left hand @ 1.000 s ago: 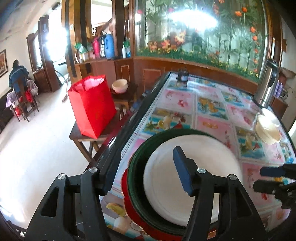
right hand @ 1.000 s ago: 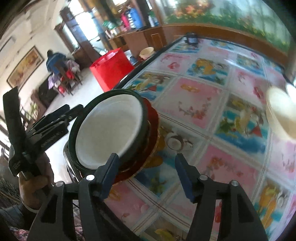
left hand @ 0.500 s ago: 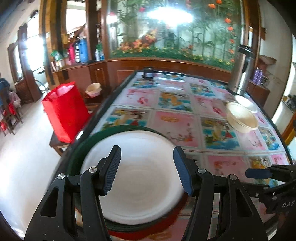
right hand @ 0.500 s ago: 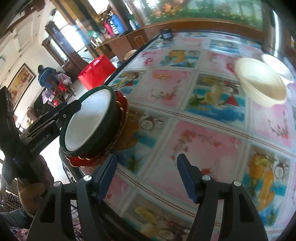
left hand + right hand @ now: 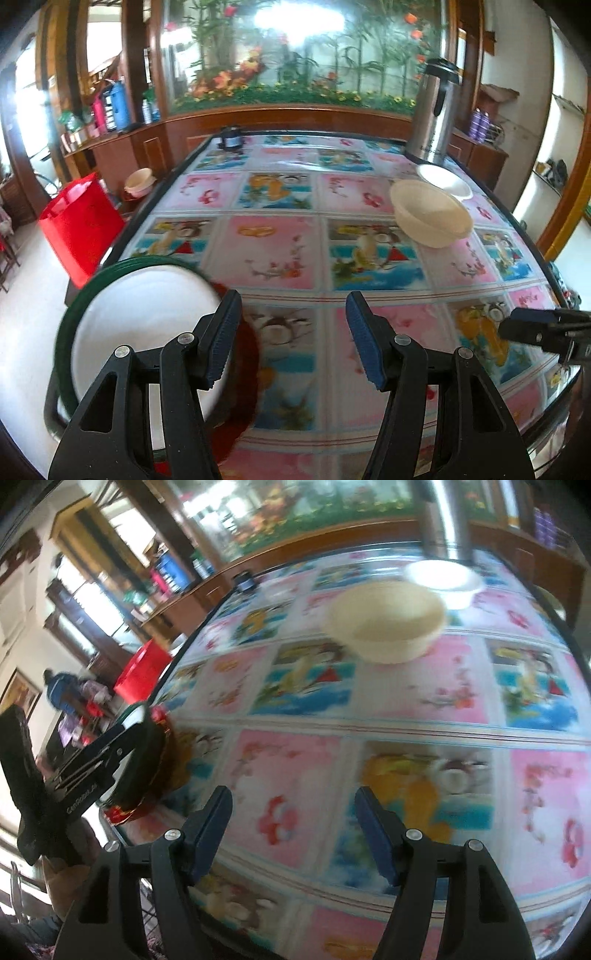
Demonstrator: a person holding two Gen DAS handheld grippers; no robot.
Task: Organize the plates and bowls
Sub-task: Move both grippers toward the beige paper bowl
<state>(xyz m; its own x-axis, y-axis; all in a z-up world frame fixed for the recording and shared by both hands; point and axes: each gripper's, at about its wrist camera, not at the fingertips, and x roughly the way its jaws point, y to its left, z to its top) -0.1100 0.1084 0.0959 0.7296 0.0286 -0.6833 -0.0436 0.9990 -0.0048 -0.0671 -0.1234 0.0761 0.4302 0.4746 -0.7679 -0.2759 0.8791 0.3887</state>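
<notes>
Both grippers – left (image 5: pixel 293 334), right (image 5: pixel 293 829) – stood spread, holding nothing. The plate stack (image 5: pixel 140 325), lower left, overhung the table (image 5: pixel 280 254) edge; a nudge could tip it. Bowls (image 5: pixel 430 212) sat upper right.

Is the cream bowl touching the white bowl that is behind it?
Cannot tell. In both wrist views the cream bowl overlaps the white bowl behind it, so neither contact nor a gap between them shows plainly.
</notes>
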